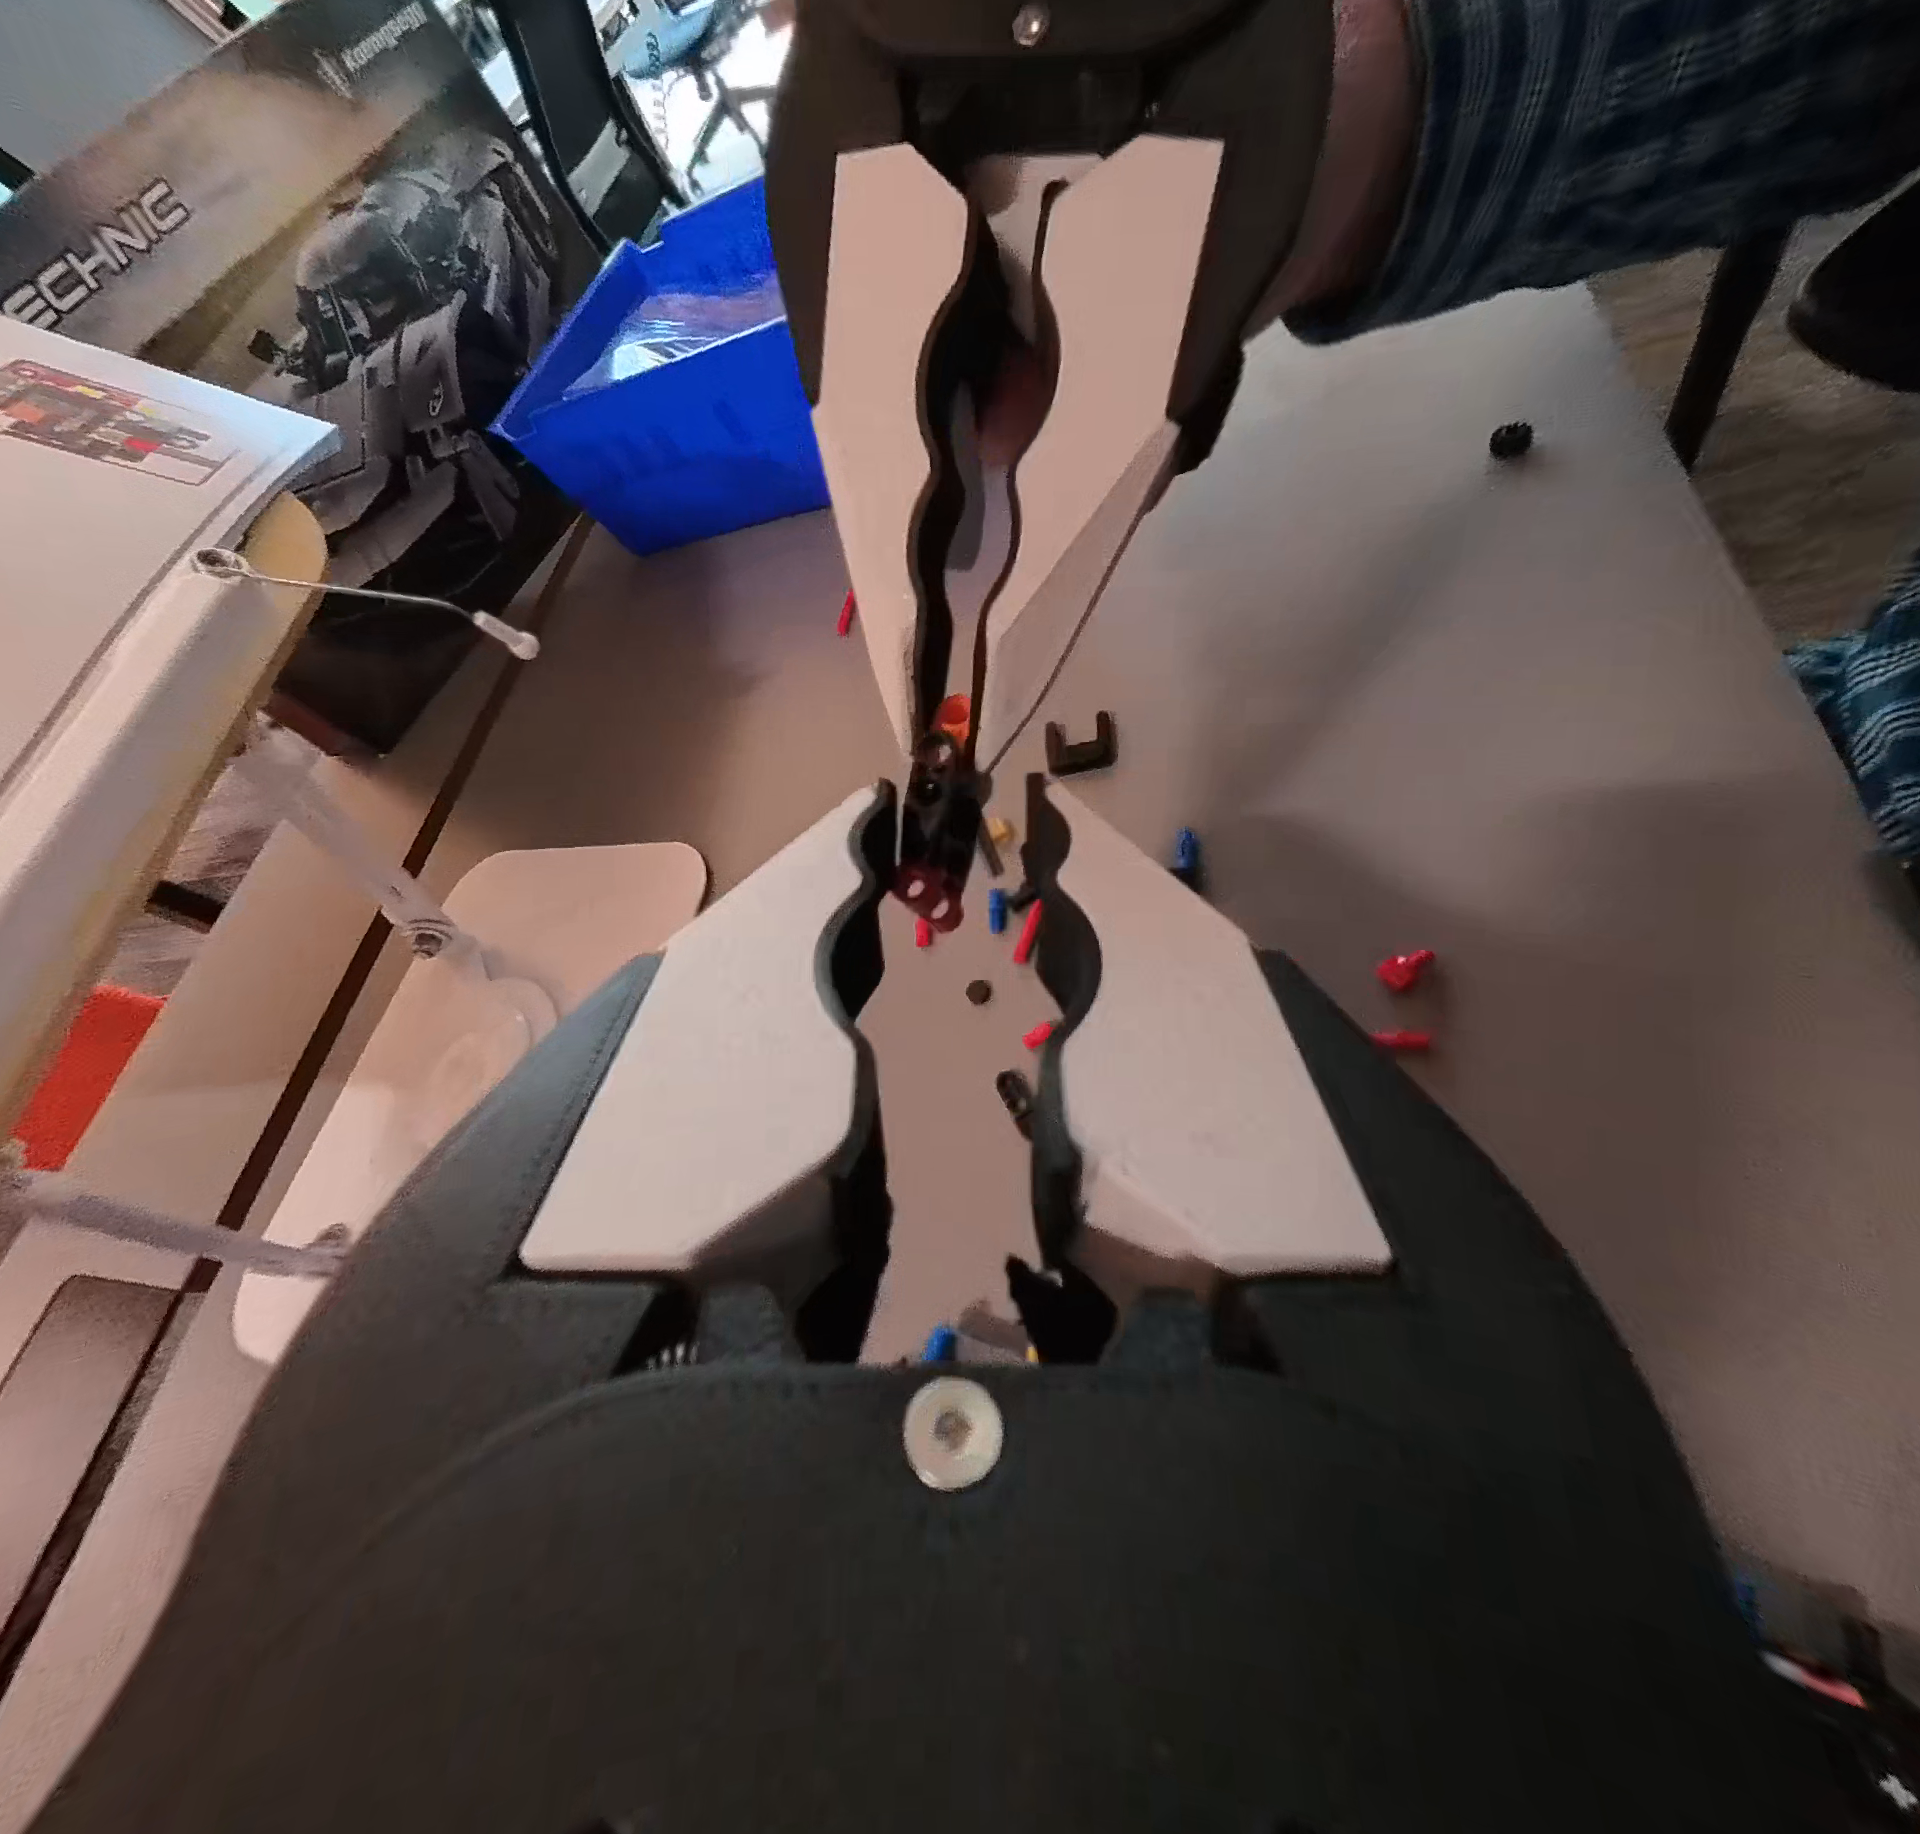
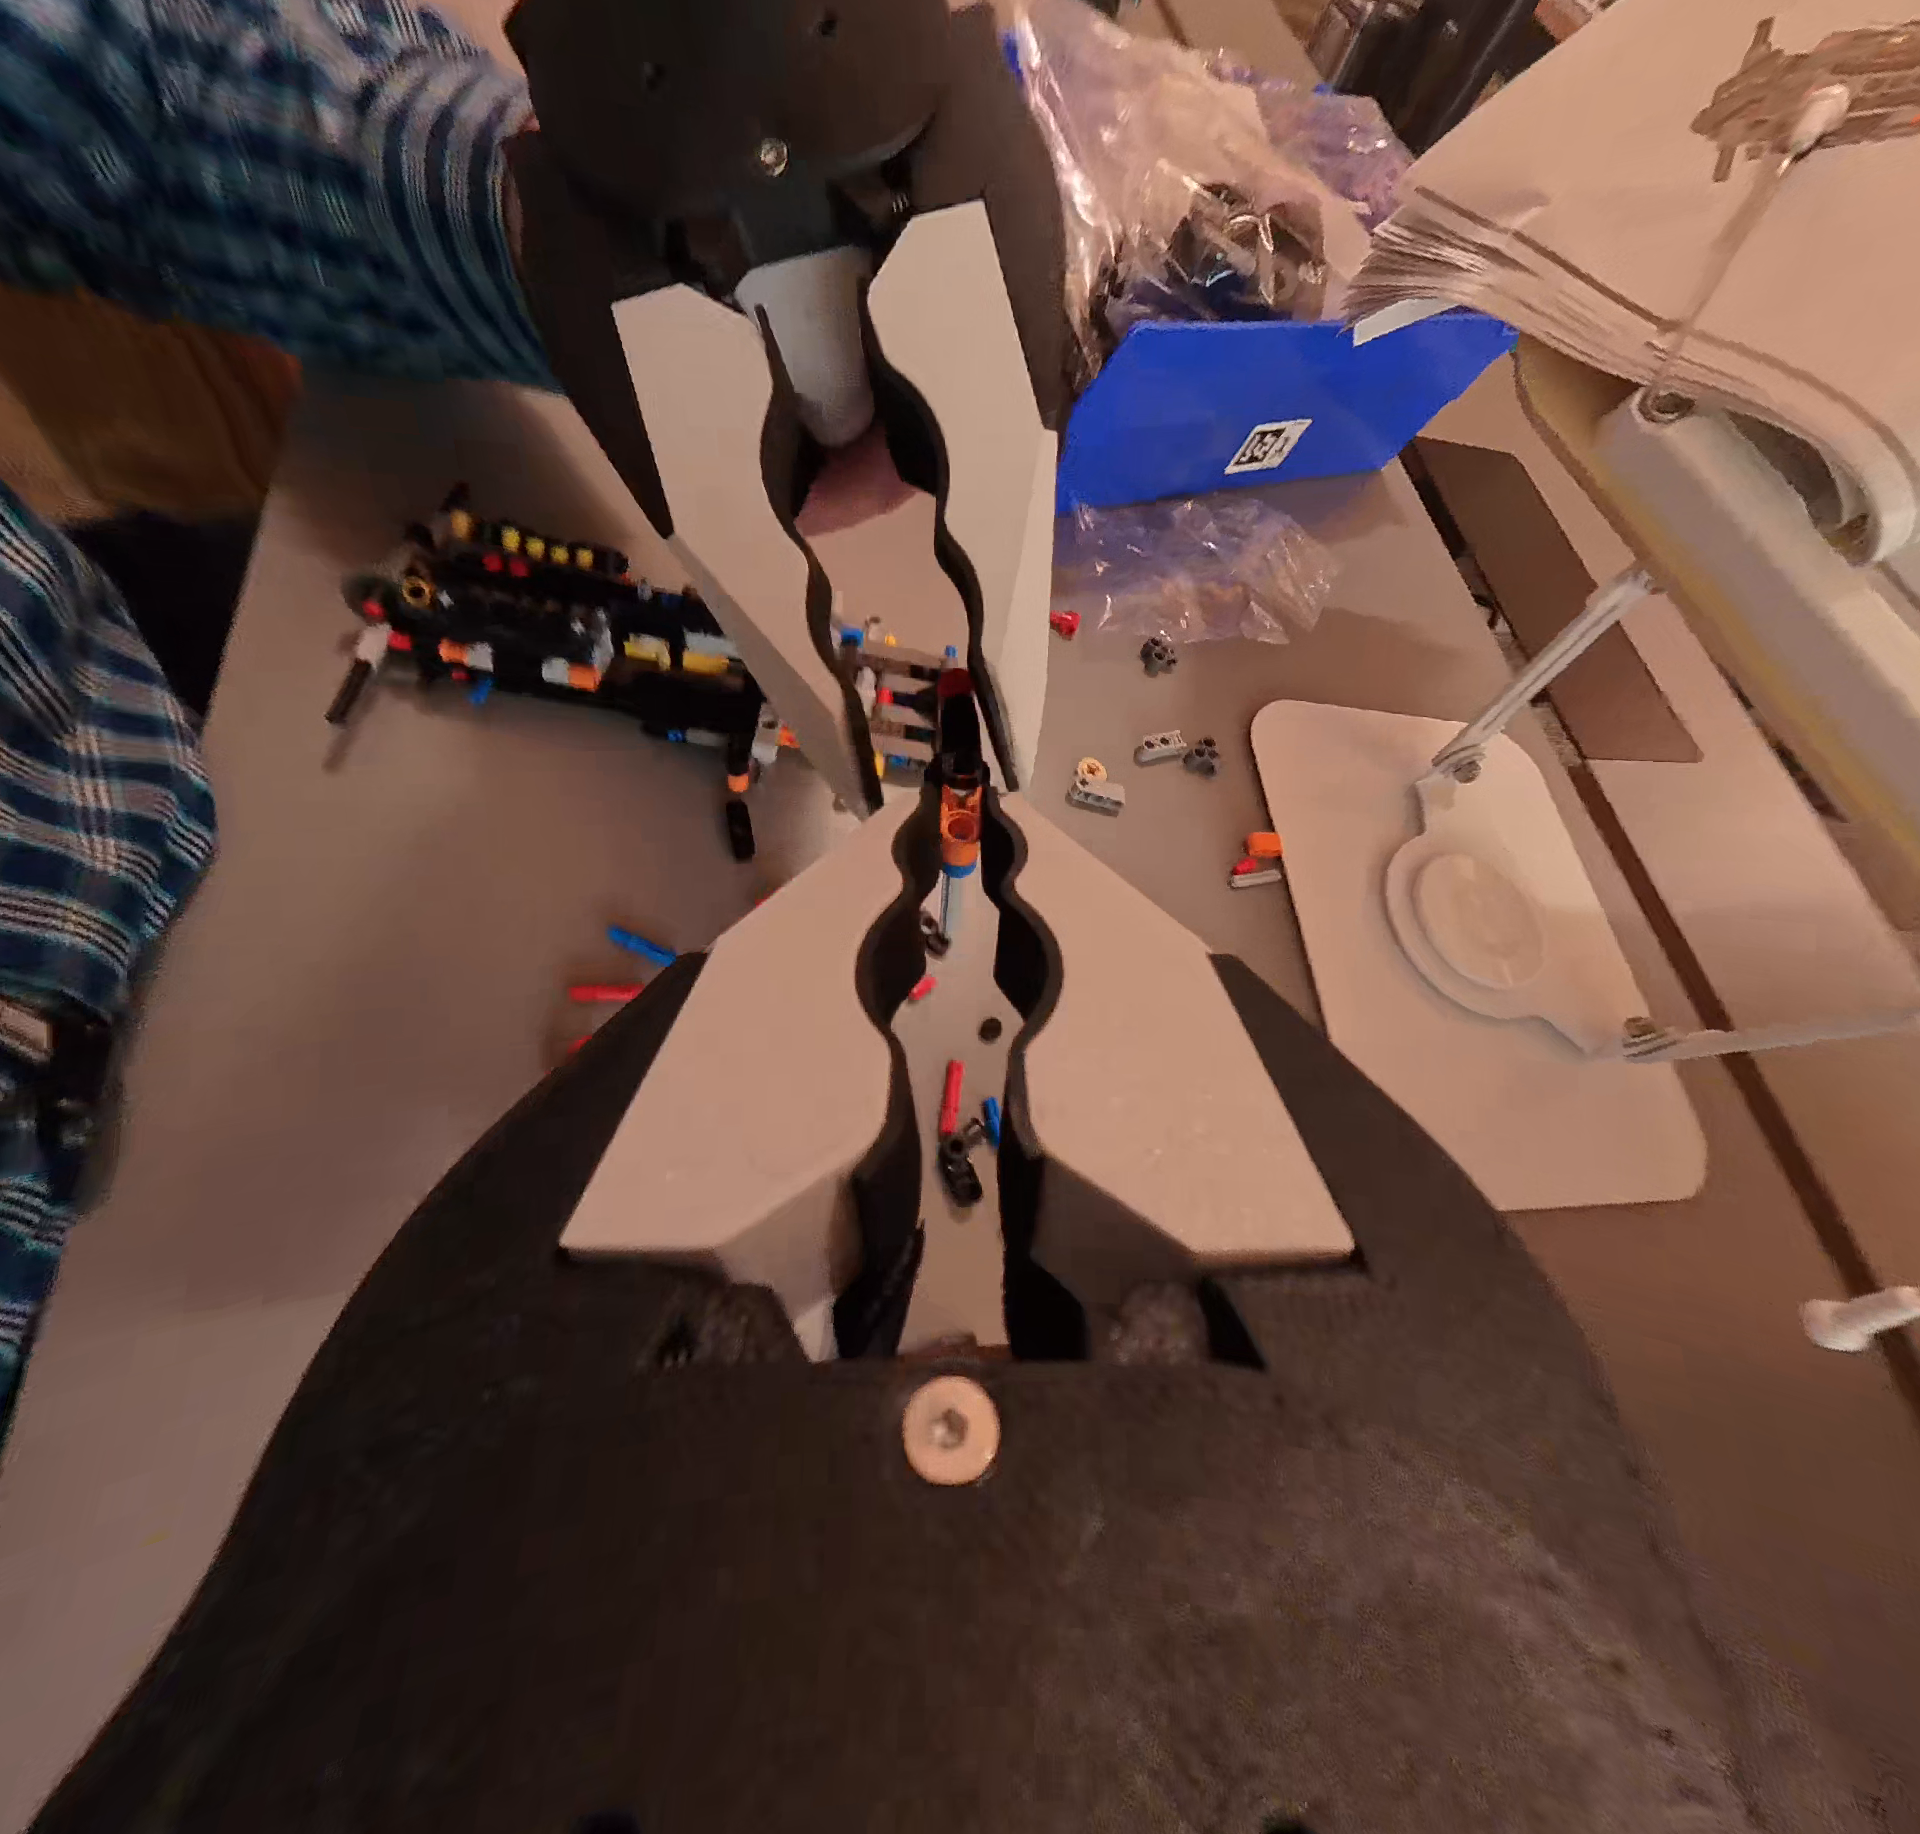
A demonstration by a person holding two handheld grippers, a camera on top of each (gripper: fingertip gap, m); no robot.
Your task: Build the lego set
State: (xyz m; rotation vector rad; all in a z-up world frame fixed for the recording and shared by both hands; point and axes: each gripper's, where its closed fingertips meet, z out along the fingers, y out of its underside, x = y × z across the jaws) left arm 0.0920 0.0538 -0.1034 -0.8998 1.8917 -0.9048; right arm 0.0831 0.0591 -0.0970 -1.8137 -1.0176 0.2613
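My right gripper [image 2: 959, 813] is shut on a small sub-assembly by its orange connector [image 2: 961, 818]. The sub-assembly continues as a black piece with a red connector [image 1: 930, 896] at its far end. That end reaches between the fingers of my left gripper [image 1: 961, 808], which faces the right one tip to tip. The black piece lies against my left gripper's left finger [image 1: 790, 953], and a gap shows to the other finger, so the gripper looks open. The right gripper also shows in the left wrist view [image 1: 951, 745], coming from above. The large black build [image 2: 561, 631] lies on the table at the left.
Loose red and blue pins [image 1: 1403, 969] and small black parts [image 1: 1081, 745] lie scattered under both grippers. A blue bin [image 2: 1247, 413] with plastic bags [image 2: 1195, 174] stands behind. An instruction booklet on a stand [image 2: 1662, 174] is at the side, and the set's box [image 1: 312, 226] behind. Plaid sleeves [image 2: 208, 174] are close. Less than 4 cm separates the two grippers' tips. The large black build [image 2: 561, 631] is about equally far from each gripper, around 20 cm.
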